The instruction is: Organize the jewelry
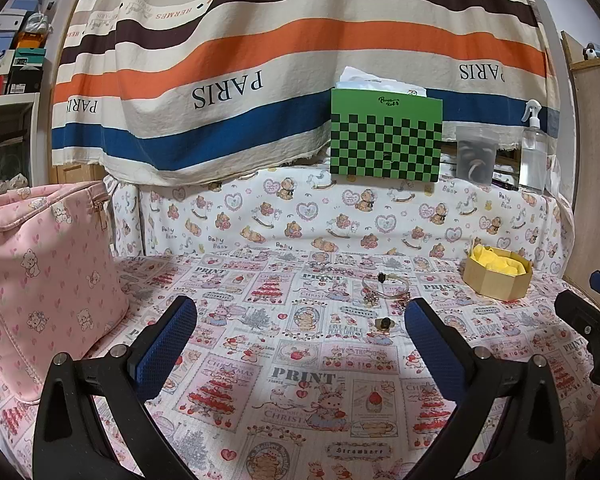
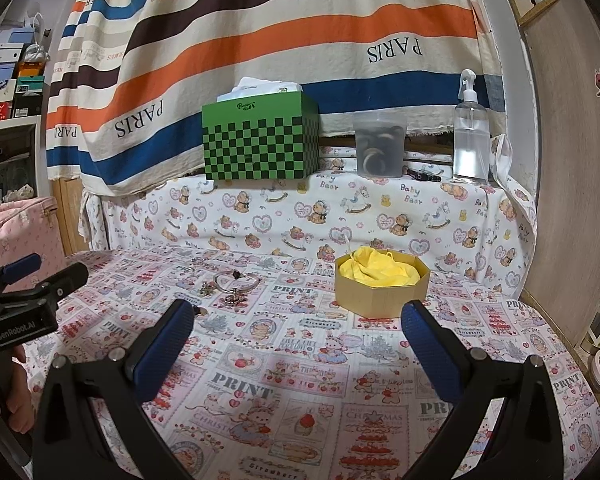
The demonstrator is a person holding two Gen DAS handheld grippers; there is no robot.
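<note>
Two tools, both with blue-padded fingers spread wide apart and nothing between them — left tool [image 1: 300,320] hovers low over the bench [image 1: 260,380], right tool [image 2: 296,320] likewise, level with it and pointing the same way. A hand [image 2: 4,384] grips the left tool's handle at the right view's left edge. Jewelry: one silver bangle [image 1: 384,286] with a dark bead, lying flat mid-bench; one small ring [image 1: 383,323] with a dark stone just in front of it; a few small charm pieces beside the bangle, too tangled to count. One gold octagonal box [image 2: 380,298], open, yellow tissue inside, sits right of the bangle, apart from it. One pink bag [image 1: 40,280] at bench left. On the shelf behind: one green checkered box [image 2: 260,144], one cup, one spray bottle [image 2: 470,140].
</note>
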